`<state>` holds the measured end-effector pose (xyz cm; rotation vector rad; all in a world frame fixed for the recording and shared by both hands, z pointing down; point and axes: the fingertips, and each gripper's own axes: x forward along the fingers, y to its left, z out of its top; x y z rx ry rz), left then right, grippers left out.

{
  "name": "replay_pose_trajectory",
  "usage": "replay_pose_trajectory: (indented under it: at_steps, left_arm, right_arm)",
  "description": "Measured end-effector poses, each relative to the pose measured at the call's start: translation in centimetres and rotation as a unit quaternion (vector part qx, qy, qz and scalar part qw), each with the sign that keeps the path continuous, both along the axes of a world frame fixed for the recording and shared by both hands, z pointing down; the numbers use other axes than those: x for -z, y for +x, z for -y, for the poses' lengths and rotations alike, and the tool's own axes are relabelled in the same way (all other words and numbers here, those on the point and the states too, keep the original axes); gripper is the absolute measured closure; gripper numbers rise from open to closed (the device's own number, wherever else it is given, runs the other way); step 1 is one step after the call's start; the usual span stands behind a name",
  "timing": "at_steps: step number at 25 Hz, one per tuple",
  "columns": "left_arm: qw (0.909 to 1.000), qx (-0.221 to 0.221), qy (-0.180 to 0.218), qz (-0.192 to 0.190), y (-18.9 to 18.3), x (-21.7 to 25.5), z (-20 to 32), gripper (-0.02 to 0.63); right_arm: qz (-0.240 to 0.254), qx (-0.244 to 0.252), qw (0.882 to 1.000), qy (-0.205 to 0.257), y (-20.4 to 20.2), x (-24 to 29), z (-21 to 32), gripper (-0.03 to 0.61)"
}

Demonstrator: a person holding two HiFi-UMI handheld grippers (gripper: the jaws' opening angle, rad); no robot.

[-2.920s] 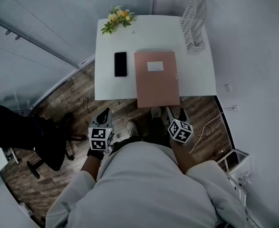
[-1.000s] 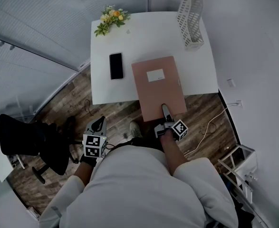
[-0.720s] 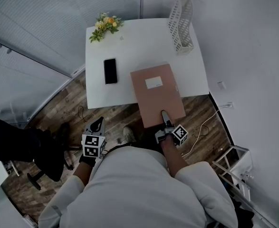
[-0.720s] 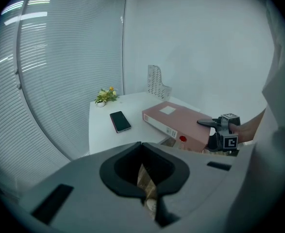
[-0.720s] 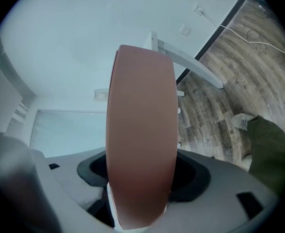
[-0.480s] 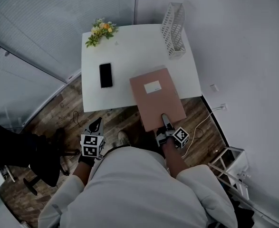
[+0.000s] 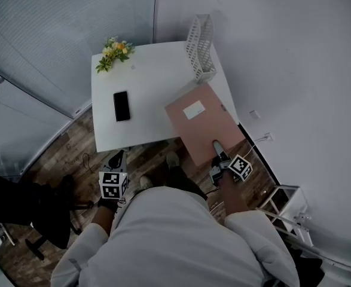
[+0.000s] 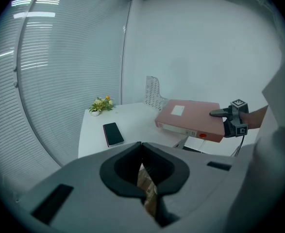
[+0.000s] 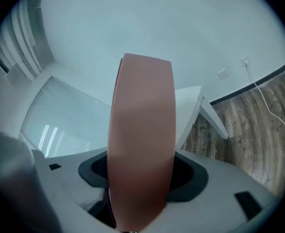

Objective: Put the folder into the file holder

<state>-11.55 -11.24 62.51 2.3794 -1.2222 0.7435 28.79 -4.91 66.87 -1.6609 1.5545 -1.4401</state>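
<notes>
Folder (image 7: 202, 121): a thick, pink, box-type file with a white label on its cover. It is clamped at its near short edge by the right gripper (image 7: 217, 151), one jaw above and one below. It lies roughly flat, projecting past the front right corner of the white table (image 7: 151, 94), well short of the white mesh file holder (image 7: 200, 40) standing at the far right edge.

Left gripper (image 7: 114, 160): jaws closed together with nothing between them, held low over the wooden floor, clear of the table.

Handling assessment: the folder looks rigid and fairly weighty. Held by one end, it will lever hard against the pads, and a smooth cover may slip. A hold nearer the spine, or support from the idle gripper, would steady it when it is tipped upright for the slot.

View comparison: the left gripper view alone shows the spine, with a label strip and a red dot, and suggests the folder is raised off the tabletop. The right gripper view shows only the cover filling the jaws. The head view alone places the phone (image 7: 121, 106) and flowers (image 7: 112, 49).
</notes>
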Motion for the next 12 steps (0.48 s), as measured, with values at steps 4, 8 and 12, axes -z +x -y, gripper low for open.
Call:
replay_pose_trajectory:
  at_steps: [4, 8, 12]
  left_arm:
    - [0.9999, 0.007, 0.003, -0.007, 0.4, 0.2, 0.3, 0.604]
    - [0.9998, 0.012, 0.005, -0.014, 0.8, 0.4, 0.9, 0.604]
    - [0.9996, 0.017, 0.004, -0.02, 1.2, 0.5, 1.6, 0.604]
  right_arm:
    - [-0.046, 0.019, 0.999, -0.001, 3.7, 3.1, 1.3, 0.284]
    - [-0.092, 0.05, 0.994, -0.016, 7.0, 6.5, 3.6, 0.288]
    - [-0.14, 0.095, 0.985, -0.037, 9.6, 10.5, 6.6, 0.29]
